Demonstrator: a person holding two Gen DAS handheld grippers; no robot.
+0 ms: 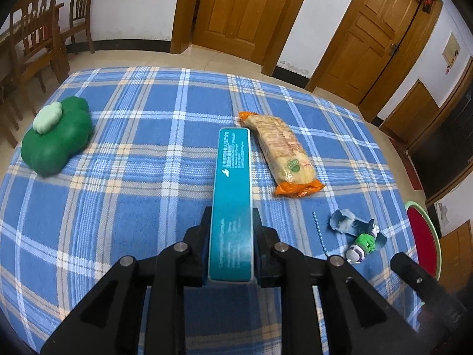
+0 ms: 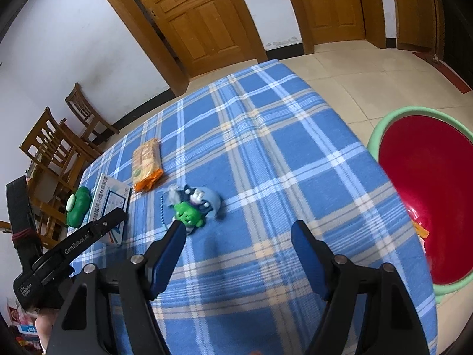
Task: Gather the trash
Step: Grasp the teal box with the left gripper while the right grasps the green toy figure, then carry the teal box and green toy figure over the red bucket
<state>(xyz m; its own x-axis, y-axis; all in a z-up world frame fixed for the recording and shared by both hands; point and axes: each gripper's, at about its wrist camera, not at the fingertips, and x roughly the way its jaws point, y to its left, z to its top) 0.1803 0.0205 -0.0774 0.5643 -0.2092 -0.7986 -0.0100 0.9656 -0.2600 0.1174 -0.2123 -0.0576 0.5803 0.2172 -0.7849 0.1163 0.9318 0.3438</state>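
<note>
Blue checked cloth (image 1: 124,177) covers the table, with 2 wooden doors (image 1: 236,11) and some chairs (image 1: 32,35) along the white wall behind. At the near edge, the left gripper (image 1: 230,236) is clamped on a flat teal box (image 1: 233,195), which sticks out forward between its fingers. Just right of the box lies an orange pack of biscuits (image 1: 280,153), and nearer the right edge a small toy (image 1: 359,236) rests beside a bead chain (image 1: 319,233). A green clover-shaped piece (image 1: 57,139) sits well apart at the far left. The right gripper (image 2: 236,230) hovers over the cloth with its jaws apart and nothing between them, the toy just beyond its left finger. A red bin (image 2: 425,195) with a green rim stands on the floor beside the table's right edge.
</note>
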